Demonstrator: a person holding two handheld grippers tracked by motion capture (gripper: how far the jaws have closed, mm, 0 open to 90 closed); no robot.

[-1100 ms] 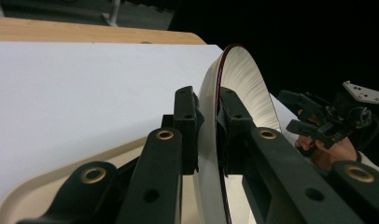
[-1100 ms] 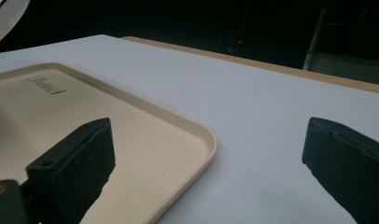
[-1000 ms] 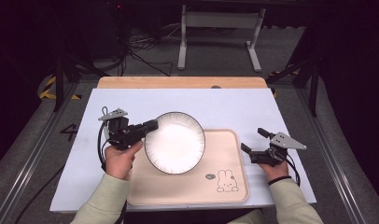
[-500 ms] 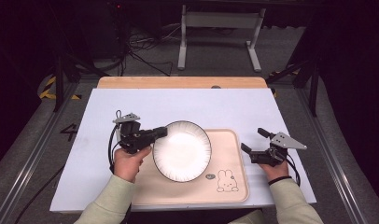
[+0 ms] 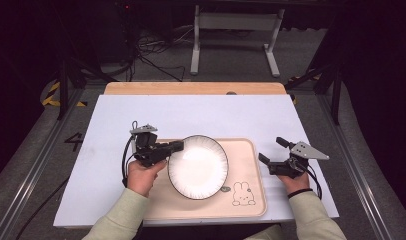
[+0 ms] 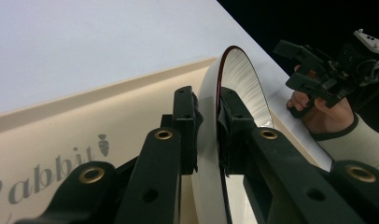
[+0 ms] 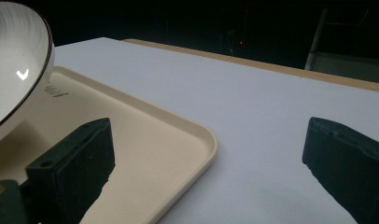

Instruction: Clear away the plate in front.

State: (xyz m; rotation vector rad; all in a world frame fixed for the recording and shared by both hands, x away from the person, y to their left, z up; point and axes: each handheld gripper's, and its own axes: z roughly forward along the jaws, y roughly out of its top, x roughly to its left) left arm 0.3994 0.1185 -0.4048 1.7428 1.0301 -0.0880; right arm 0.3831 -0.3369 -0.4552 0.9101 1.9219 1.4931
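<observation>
Desk (image 5: pixel 201 117) w/ white top, wood strip along far edge; dark floor beyond it w/ cables and a grey metal stand (image 5: pixel 236 35). Beige tray (image 5: pixel 248 200) lies at the desk's near side, rabbit drawing (image 5: pixel 242 193) on its near-right corner, "Rabbit" lettering (image 6: pixel 47 172) seen in left gripper view. White ribbed plate w/ dark rim (image 5: pixel 198 166) is over the tray's middle, tilted, lifted off tray on its right side per right gripper view. Left gripper (image 5: pixel 173 146): fingers (image 6: pixel 185 126) clamped on the plate's left rim, one each side of the edge. Right gripper (image 5: pixel 272 152) held just right of the tray's edge, over bare desk; fingers (image 7: pixel 80 163) wide apart, nothing between them but tray corner and desk, well apart from the plate.
</observation>
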